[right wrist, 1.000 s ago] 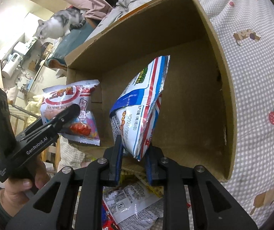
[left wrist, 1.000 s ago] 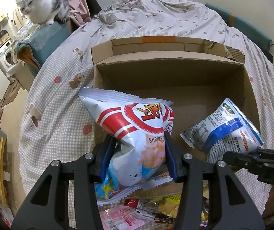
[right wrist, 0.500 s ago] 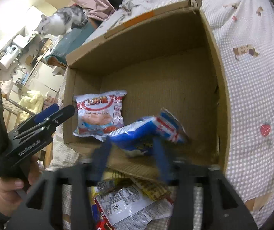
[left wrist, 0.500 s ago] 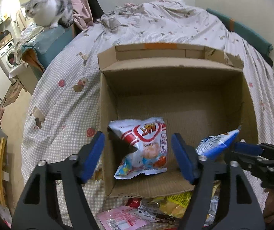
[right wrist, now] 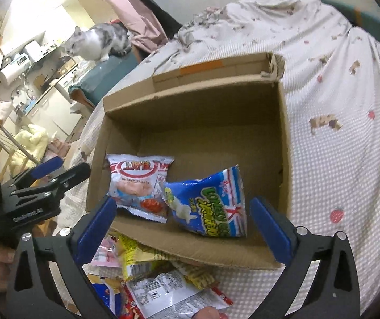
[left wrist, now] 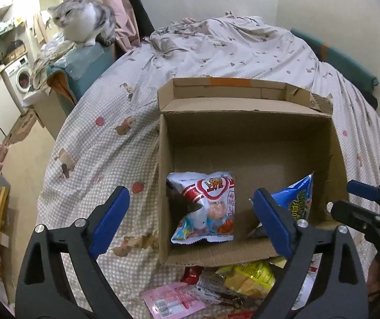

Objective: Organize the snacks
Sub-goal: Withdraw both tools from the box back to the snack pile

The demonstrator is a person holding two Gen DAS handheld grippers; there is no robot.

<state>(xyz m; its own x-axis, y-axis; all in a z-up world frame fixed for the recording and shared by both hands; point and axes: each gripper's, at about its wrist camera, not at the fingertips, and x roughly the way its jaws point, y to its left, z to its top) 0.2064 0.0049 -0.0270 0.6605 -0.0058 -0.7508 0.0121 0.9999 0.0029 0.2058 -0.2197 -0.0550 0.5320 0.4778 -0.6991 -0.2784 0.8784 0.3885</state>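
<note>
We look down from both wrists, close above the open brown cardboard box (left wrist: 245,122) (right wrist: 195,101), which both views share.

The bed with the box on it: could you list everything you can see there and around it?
cardboard box: one, brown, open, on the bed.
shrimp snack bag: one, white and red, in the box, left side.
blue snack bag: one, blue with green lettering, in the box, right of the shrimp bag.
loose snack packets: several, yellow, pink, red, white, piled in front of the box.
bedspread: one, pale checked with small prints, covering the bed.
cat: one, grey and white, sitting on a teal stand left of the bed.
washing machine: one, white, far left.
left gripper: black, blue pads, jaws open.
right gripper: black, blue pads, jaws open.
</note>
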